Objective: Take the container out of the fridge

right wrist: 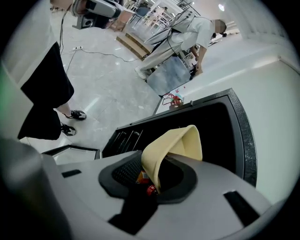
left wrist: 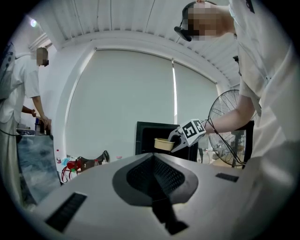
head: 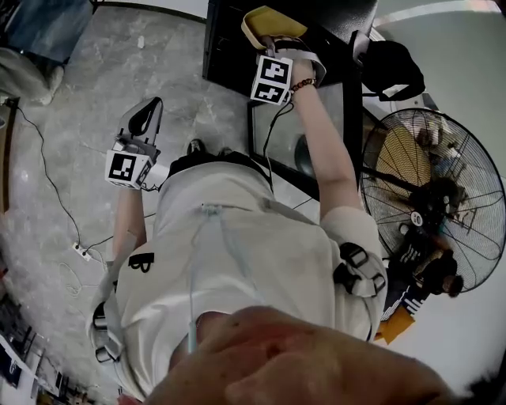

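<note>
The container (head: 273, 24) is a pale yellow tub, tilted, with my right gripper (head: 273, 43) shut on its rim. It hangs in front of the black fridge (head: 229, 47). In the right gripper view the container (right wrist: 180, 143) fills the space between the jaws of the right gripper (right wrist: 157, 180), with small red and orange bits low inside it. From the left gripper view I see the container (left wrist: 163, 144) held out before the fridge (left wrist: 145, 136). My left gripper (head: 145, 119) hangs low at my left side, shut and holding nothing.
The fridge's glass door (head: 316, 126) stands open beside my right arm. A large floor fan (head: 431, 198) stands to the right, and a black bag (head: 391, 67) lies beyond it. A cable with a power strip (head: 83, 253) lies on the floor at left. Other people (right wrist: 187, 37) stand further off.
</note>
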### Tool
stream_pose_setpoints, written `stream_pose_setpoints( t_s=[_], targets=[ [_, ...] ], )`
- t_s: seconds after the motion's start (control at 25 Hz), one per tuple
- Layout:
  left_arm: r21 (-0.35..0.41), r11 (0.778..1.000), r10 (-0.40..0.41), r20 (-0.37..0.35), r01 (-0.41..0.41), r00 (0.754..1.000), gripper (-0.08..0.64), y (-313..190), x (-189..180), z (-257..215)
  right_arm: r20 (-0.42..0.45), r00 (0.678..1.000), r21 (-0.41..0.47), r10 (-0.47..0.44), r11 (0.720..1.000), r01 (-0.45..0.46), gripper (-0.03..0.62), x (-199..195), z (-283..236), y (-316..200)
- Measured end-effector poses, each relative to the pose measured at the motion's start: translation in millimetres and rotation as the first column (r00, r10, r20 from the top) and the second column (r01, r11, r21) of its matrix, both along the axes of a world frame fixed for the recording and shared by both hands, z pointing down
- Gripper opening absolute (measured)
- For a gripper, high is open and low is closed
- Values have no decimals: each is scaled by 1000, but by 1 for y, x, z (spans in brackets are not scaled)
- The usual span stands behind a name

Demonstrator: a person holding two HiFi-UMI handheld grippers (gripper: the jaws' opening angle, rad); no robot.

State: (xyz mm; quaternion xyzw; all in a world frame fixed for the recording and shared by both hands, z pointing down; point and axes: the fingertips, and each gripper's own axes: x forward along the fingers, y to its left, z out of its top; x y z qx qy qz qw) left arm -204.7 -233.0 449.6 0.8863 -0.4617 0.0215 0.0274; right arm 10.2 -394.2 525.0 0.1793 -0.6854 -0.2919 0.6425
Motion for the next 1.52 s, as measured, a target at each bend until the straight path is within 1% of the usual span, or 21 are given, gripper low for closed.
stream_pose_setpoints(
  t_s=[0.16,0.44,0.68,0.8,0.96,1.08,1.24,1.36,1.44,1.52],
  targets=[
    [4,1000,10,1,-10,1000,9,-1,5,-2,16,1000,6,-11,1000,11,101,0,-8,17],
    [-6,1000,25,14,-25,1000,9,1,9,-3,48,998,-6,-39,999,39,102,-13,-27,55],
    [8,999,51,8,-51,999,9,2,16,-5,62,994,-32,-86,996,88,101,-25,-43,96],
    [-21,998,57,18,-57,998,9,-5,14,-5,46,993,-40,-112,993,114,101,-37,-46,105],
    [-50,997,62,31,-60,998,9,-17,11,2,39,991,-75,-129,988,132,101,-47,-45,116],
    [-18,996,86,16,-86,996,9,-20,17,-4,39,989,-107,-141,984,144,101,-50,-46,132],
    [-4,995,104,10,-104,994,9,-22,24,-7,44,985,-117,-165,979,170,101,-51,-51,150],
    [-3,993,116,14,-116,993,9,-22,28,-8,51,981,-123,-185,974,190,101,-53,-54,164],
    [-15,993,115,26,-114,993,9,-23,29,-7,52,980,-128,-193,972,199,101,-55,-55,171],
    [-11,993,122,19,-121,992,9,-24,31,-8,53,978,-133,-201,969,206,101,-56,-55,176]
  ],
)
